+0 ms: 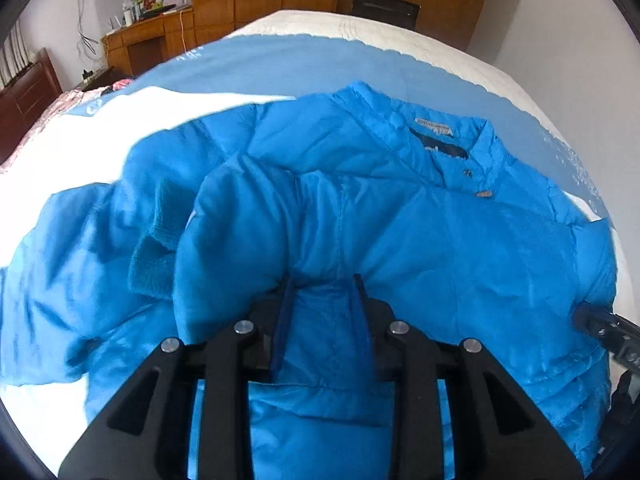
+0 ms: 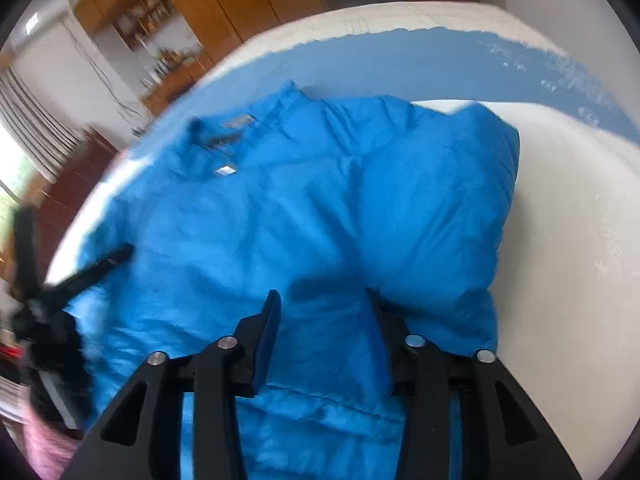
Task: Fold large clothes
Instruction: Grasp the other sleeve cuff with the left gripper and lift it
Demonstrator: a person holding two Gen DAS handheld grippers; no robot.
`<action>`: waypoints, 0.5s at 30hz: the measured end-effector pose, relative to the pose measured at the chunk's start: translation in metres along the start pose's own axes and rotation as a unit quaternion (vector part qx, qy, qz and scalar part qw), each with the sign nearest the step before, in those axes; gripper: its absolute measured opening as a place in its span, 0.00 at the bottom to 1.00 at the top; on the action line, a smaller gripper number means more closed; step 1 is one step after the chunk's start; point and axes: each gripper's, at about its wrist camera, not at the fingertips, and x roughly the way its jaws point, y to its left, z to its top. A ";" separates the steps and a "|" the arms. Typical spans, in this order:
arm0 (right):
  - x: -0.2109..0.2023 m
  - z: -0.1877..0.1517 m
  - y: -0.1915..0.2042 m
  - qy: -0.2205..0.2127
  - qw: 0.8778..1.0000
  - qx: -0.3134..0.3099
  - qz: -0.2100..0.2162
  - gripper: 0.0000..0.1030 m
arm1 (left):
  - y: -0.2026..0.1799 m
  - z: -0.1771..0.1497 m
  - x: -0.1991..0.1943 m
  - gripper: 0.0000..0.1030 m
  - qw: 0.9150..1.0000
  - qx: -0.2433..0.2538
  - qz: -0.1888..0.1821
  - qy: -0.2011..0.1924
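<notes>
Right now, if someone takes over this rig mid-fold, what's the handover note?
Left gripper: jaws closed on a bunched fold of the blue puffer jacket near its hem.
Right gripper: jaws either side of jacket fabric near the hem; grip not clear, that view is blurred.
Jacket lies on the bed, collar at the far end. One sleeve, knit cuff showing, is folded in across the body; the other side is also turned in.
Left to do: fold the hem end toward the collar, then flatten.
</notes>
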 end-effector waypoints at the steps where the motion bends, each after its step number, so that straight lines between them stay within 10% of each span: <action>1: -0.007 0.002 -0.001 -0.006 1.000 0.001 0.018 0.45 | 0.005 -0.001 -0.013 0.39 1.000 -0.007 -0.009 -0.009; 4: -0.034 0.006 -0.001 -0.037 0.999 -0.021 -0.027 0.48 | 0.028 -0.003 -0.047 0.50 0.998 -0.028 -0.021 -0.042; 9: -0.047 0.011 -0.017 -0.032 0.998 -0.010 -0.050 0.50 | 0.129 -0.027 -0.108 0.53 0.988 -0.096 0.091 -0.076; 12: -0.044 0.014 -0.025 -0.027 0.998 -0.005 -0.062 0.50 | 0.211 -0.051 -0.135 0.55 0.969 -0.171 0.162 -0.074; 15: -0.039 0.014 -0.022 -0.021 0.997 -0.010 -0.072 0.50 | 0.296 -0.080 -0.158 0.57 0.930 -0.248 0.263 -0.059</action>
